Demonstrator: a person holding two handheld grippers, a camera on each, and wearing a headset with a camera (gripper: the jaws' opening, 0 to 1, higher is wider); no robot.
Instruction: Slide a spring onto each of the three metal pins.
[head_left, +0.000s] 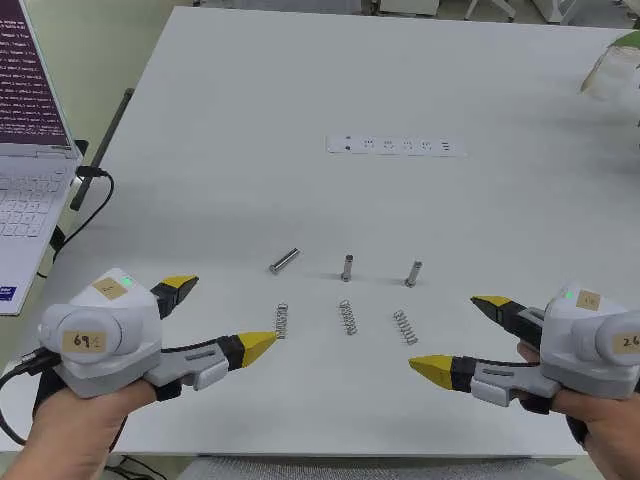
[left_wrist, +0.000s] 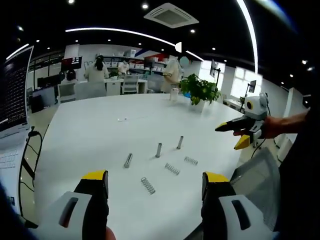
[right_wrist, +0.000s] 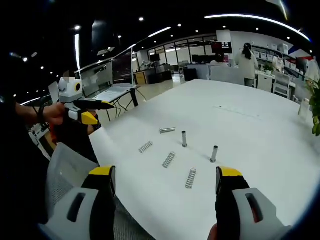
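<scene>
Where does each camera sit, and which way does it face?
Head view: on the headset, looking down at the table; hands, left tongs and right tongs, open.
Left gripper view: on the left tongs, facing the pins; own jaws at bottom, right tongs at right.
Right gripper view: on the right tongs, facing the pins; own jaws at bottom, left tongs at left.
Shared: pins and three springs.

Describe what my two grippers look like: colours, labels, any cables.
The left gripper and right gripper both have rounded pale grey housings, black jaws ending in yellow tips, and a small green light on top. Each carries tan paper labels with handwritten numbers; one on the left starts with 69. A black cable trails from the rear of the left gripper.
</scene>
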